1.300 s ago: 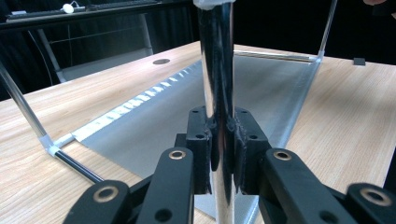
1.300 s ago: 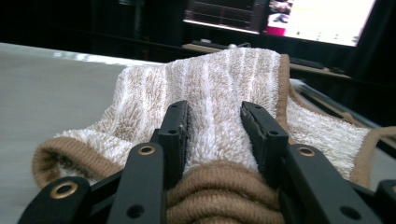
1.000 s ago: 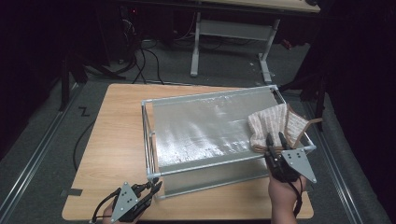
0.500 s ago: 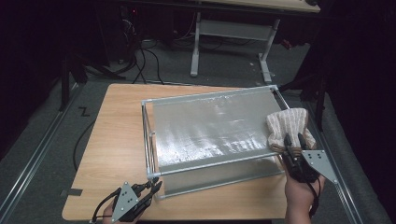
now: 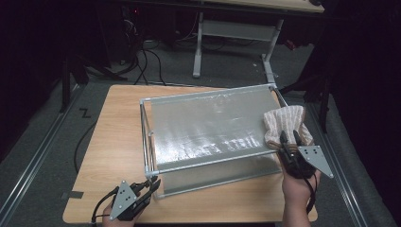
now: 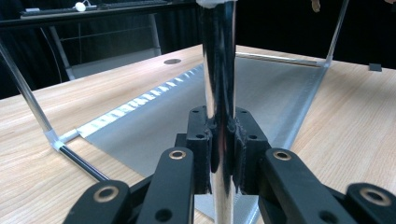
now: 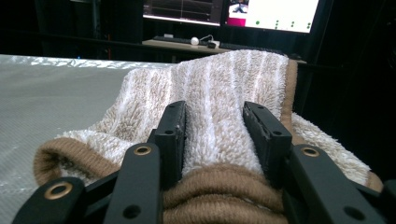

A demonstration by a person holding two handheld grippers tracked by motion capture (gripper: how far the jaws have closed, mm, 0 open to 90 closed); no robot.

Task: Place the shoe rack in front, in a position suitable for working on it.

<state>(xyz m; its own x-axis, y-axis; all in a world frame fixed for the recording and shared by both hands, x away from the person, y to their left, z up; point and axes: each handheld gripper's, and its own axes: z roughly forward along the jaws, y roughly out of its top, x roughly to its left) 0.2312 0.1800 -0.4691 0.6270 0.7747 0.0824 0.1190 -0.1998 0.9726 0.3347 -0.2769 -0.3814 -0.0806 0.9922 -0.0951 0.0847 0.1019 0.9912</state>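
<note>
A metal tube frame [image 5: 213, 163] with a silvery mesh sheet [image 5: 208, 123] stretched over its top stands on the wooden table [image 5: 113, 132]. My left gripper [image 5: 153, 183] is at the frame's front-left corner. In the left gripper view its jaws [image 6: 222, 135] are shut on the shiny upright post [image 6: 219, 56]. A beige striped towel [image 5: 283, 120] with a brown hem lies bunched over the frame's right end. My right gripper [image 5: 289, 138] is shut on a fold of that towel [image 7: 219, 79], jaws pressed into the pile on either side [image 7: 215, 121].
The table's front edge runs just behind both hands. Metal floor rails [image 5: 33, 161] flank the table. Another desk's white legs [image 5: 198, 47] and floor cables [image 5: 142, 56] are beyond the far edge. Lit monitors [image 7: 271, 11] show in the right gripper view.
My right gripper has carried the towel rightward and back, from over the mesh to the frame's right end, where it is now more bunched. The left gripper has stayed on the post.
</note>
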